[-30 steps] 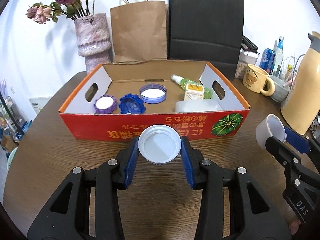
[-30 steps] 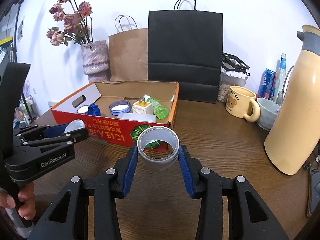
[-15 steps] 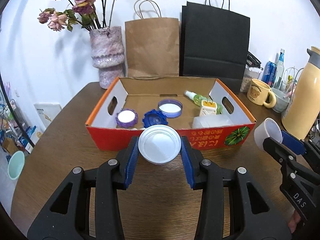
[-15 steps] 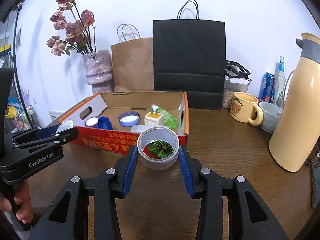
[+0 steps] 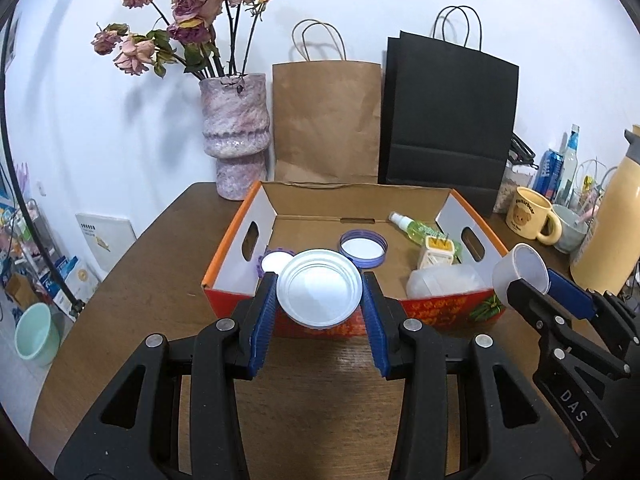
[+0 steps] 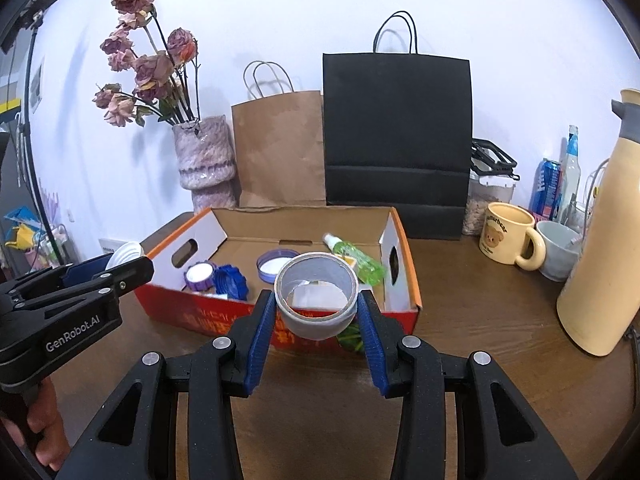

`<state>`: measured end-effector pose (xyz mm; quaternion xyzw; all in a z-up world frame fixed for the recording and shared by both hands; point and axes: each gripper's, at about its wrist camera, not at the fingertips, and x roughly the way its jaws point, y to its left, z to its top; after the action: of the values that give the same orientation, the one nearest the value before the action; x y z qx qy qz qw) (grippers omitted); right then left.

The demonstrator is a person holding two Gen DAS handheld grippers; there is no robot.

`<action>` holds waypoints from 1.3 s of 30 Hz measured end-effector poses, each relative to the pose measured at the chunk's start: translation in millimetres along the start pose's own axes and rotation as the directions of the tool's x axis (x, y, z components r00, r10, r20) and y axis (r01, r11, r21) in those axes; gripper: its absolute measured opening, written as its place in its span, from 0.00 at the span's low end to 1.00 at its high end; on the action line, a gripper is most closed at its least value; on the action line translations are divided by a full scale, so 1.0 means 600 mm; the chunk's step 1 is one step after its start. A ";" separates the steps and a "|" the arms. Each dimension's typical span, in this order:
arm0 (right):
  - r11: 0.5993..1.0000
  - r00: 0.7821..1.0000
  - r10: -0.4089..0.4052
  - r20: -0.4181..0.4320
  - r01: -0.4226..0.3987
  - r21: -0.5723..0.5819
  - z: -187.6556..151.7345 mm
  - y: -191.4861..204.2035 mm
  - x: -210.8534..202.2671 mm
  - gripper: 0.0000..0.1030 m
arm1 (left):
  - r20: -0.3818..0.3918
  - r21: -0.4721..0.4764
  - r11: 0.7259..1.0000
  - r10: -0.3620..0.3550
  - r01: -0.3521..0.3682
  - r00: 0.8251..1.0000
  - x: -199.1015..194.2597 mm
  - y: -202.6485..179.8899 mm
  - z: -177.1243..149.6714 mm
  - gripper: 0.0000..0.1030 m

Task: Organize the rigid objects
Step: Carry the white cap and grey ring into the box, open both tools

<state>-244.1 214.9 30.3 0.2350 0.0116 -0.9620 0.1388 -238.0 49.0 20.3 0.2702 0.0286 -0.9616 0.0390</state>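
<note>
My left gripper is shut on a white round lid, held above the near wall of the red cardboard box. My right gripper is shut on a grey roll of tape, held above the box's near right corner. In the box lie a purple-rimmed lid, a small purple cap, a blue cap, a green spray bottle, a yellow-white block and a clear tub.
A vase of dried roses, a brown paper bag and a black bag stand behind the box. A bear mug, a bowl, cans and a cream thermos stand at the right.
Both grippers have risen with their loads, so I look down into the box from higher. The lid and the tape roll stay gripped.
</note>
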 end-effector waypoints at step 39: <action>1.000 0.999 0.005 -0.048 -0.005 -0.013 0.066 -0.013 0.177 0.44 | -0.027 -0.024 0.998 0.052 -0.052 0.998 0.162 0.020 0.080 0.36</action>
<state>-354.2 191.0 16.6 0.2573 0.0205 -0.9556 0.1424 -344.4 27.4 10.4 0.2832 0.0341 -0.9561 0.0670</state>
